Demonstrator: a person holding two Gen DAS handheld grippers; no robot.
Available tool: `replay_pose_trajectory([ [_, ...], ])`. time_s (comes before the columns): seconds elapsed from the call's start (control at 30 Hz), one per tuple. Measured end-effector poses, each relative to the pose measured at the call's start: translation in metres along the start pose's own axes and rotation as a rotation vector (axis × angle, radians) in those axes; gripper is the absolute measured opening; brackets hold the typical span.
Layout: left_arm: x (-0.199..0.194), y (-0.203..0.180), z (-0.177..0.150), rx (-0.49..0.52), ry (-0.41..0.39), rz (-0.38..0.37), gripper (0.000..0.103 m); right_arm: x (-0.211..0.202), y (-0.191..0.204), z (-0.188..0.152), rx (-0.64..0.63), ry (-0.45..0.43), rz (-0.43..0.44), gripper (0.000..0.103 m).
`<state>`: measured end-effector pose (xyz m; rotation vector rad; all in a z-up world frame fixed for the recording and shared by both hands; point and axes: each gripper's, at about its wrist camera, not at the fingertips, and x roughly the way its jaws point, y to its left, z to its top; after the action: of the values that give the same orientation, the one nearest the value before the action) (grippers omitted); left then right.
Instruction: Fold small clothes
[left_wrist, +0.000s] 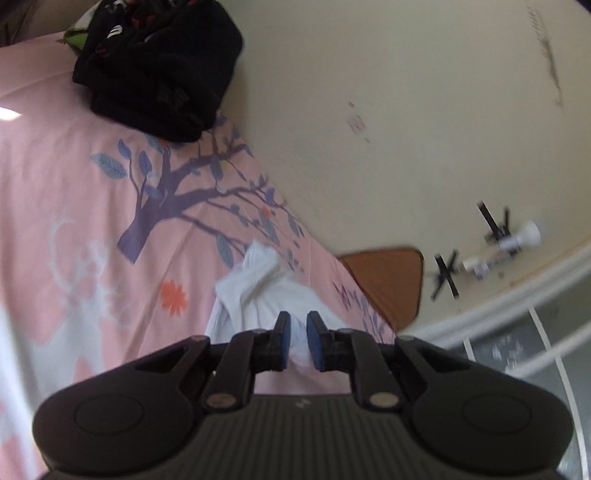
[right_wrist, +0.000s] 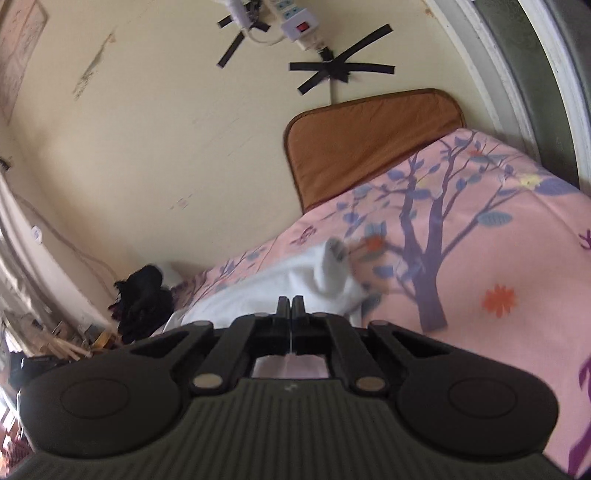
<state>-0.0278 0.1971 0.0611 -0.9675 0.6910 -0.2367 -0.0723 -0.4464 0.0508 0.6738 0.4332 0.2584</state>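
**White garment: fold under way**

Left gripper (left_wrist: 298, 341): pads pinch white garment (left_wrist: 255, 291).
Right gripper (right_wrist: 291, 314): fingers together, apparently clamping its edge.
Garment bunched on pink bedsheet (left_wrist: 74, 184), unfolded.
Dark clothes pile (left_wrist: 159, 66) beyond, 1 heap untouched.

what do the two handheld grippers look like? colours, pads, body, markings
Both match: dark grey ribbed body with a faint pale mark at centre, black rounded housings either side, black linkage arms with silver pivot pins. The left gripper has blue pads on black fingers. The right gripper shows only black fingers; pad faces are hidden. No cables, hands or sleeves visible.
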Motion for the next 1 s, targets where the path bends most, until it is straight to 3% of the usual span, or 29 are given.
replay_pose_trajectory([
  [0.03,0.017,0.000,0.009,-0.015,-0.023,0.045,0.036,0.019,-0.002,0.008,0.010,-0.017,-0.047,0.010],
  [0.07,0.033,0.001,0.015,-0.020,-0.032,0.104,0.043,0.034,-0.002,0.013,-0.022,-0.019,-0.112,0.017],
  [0.1,0.042,0.009,0.017,-0.047,-0.022,0.173,0.045,0.043,0.000,0.014,-0.064,-0.018,-0.203,0.023],
  [0.13,0.046,0.014,0.015,-0.061,-0.003,0.182,0.045,0.044,0.001,0.011,-0.084,-0.010,-0.227,0.023],
  [0.2,0.042,0.022,0.005,0.002,0.031,0.134,0.048,0.031,0.003,-0.003,-0.128,0.001,-0.105,0.026],
  [0.23,0.038,0.023,0.000,0.040,0.029,0.153,0.050,0.023,0.004,-0.013,-0.174,-0.001,-0.067,0.032],
  [0.27,0.035,0.022,-0.005,0.081,0.027,0.182,0.051,0.016,0.009,-0.024,-0.237,-0.001,-0.066,0.045],
  [0.3,0.034,0.020,-0.008,0.135,0.042,0.202,0.051,0.012,0.015,-0.034,-0.296,0.012,-0.081,0.050],
  [0.43,0.042,-0.009,-0.031,0.336,0.160,0.178,0.044,0.018,0.030,-0.056,-0.350,0.156,0.004,0.048],
  [0.6,0.079,-0.048,-0.076,0.575,0.334,0.154,0.032,0.069,0.049,-0.073,-0.459,0.339,-0.083,0.027],
  [0.7,0.125,-0.052,-0.098,0.647,0.436,0.190,0.031,0.104,0.053,-0.061,-0.477,0.324,-0.095,0.024],
  [0.77,0.148,-0.059,-0.093,0.658,0.395,0.176,0.032,0.127,0.059,-0.040,-0.486,0.206,-0.114,0.024],
  [0.83,0.158,-0.065,-0.073,0.591,0.345,0.150,0.032,0.140,0.063,-0.020,-0.492,0.078,-0.186,0.025],
  [0.87,0.155,-0.066,-0.061,0.541,0.295,0.117,0.033,0.141,0.061,-0.009,-0.447,0.054,-0.200,0.027],
  [0.93,0.141,-0.064,-0.038,0.450,0.147,0.086,0.042,0.127,0.047,0.007,-0.330,0.018,-0.140,0.027],
  [1.0,0.125,-0.055,-0.021,0.379,0.074,0.083,0.047,0.107,0.037,0.007,-0.303,-0.005,-0.152,0.031],
])
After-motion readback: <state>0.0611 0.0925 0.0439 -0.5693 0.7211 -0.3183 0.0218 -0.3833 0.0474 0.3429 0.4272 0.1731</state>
